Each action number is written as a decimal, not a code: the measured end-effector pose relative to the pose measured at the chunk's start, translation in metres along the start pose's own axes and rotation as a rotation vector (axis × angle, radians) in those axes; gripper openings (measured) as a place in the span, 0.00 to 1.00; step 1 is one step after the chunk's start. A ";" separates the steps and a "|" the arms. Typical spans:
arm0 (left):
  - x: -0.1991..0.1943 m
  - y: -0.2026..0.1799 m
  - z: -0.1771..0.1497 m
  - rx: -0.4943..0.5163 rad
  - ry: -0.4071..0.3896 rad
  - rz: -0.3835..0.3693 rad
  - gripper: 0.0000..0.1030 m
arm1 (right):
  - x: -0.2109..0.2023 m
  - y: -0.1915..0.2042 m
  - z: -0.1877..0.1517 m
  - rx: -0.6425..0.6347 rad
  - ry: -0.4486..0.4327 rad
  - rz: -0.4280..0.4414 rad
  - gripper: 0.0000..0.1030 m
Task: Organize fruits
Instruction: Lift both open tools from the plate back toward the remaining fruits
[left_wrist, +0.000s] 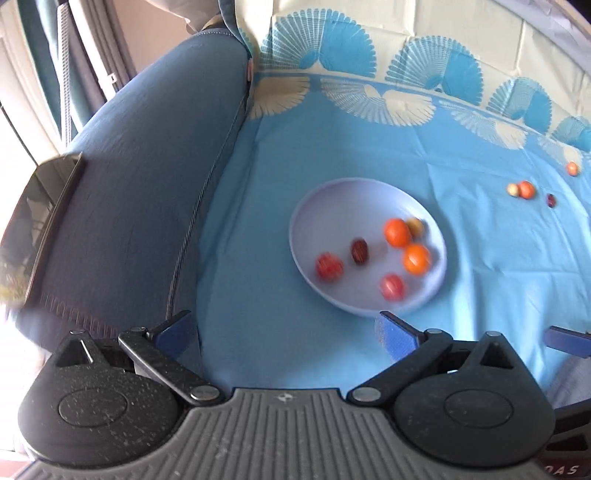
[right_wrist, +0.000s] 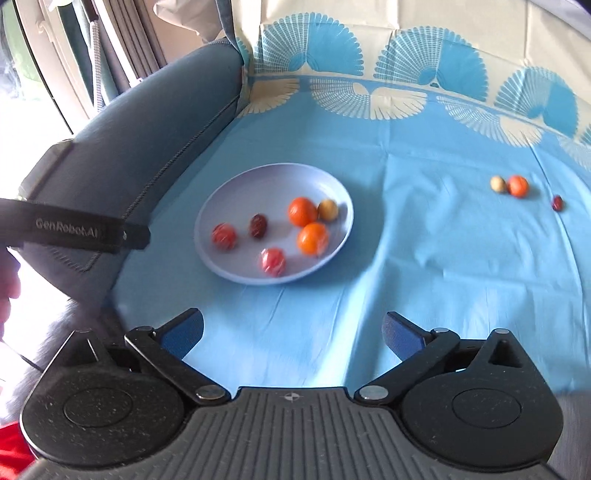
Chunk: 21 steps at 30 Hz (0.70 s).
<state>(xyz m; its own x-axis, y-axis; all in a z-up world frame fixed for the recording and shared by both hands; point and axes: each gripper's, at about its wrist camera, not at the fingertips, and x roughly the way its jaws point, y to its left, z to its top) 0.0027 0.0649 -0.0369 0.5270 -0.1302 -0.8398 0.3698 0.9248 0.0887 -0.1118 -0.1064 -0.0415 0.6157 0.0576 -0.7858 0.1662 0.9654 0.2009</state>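
Note:
A pale lilac plate (left_wrist: 332, 199) (right_wrist: 258, 181) lies on the blue cloth and holds several fruits: two oranges (left_wrist: 397, 232) (right_wrist: 302, 211), two red fruits (left_wrist: 328, 266) (right_wrist: 223, 236), a dark date (left_wrist: 359, 251) (right_wrist: 258, 225) and a small yellow fruit (left_wrist: 415, 225) (right_wrist: 328, 209). More fruits lie loose on the cloth at the right: an orange (left_wrist: 526, 189) (right_wrist: 518, 185), a small yellow fruit (left_wrist: 512, 189) (right_wrist: 497, 183), a dark date (left_wrist: 551, 200) (right_wrist: 557, 203) and another small orange fruit (left_wrist: 572, 168). My left gripper (left_wrist: 286, 332) is open and empty, near the plate's front edge. My right gripper (right_wrist: 293, 332) is open and empty, in front of the plate.
A grey-blue sofa arm (left_wrist: 147, 166) (right_wrist: 147, 129) borders the cloth on the left. The cloth (left_wrist: 406, 122) has a cream and blue fan pattern along its far side. A black strap marked GenRobot.AI (right_wrist: 74, 230) shows at the left of the right wrist view.

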 end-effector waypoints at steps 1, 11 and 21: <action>-0.009 -0.001 -0.008 -0.001 -0.004 -0.003 1.00 | -0.008 0.004 -0.004 -0.010 -0.008 0.000 0.99; -0.087 -0.014 -0.052 0.026 -0.152 -0.014 1.00 | -0.083 0.025 -0.029 -0.084 -0.202 -0.043 0.99; -0.135 -0.023 -0.072 0.033 -0.251 -0.017 1.00 | -0.132 0.032 -0.053 -0.125 -0.322 -0.068 0.99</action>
<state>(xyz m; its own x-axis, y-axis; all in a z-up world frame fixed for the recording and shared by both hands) -0.1321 0.0867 0.0362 0.6925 -0.2342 -0.6823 0.4028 0.9102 0.0964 -0.2287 -0.0694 0.0383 0.8210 -0.0720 -0.5664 0.1318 0.9891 0.0653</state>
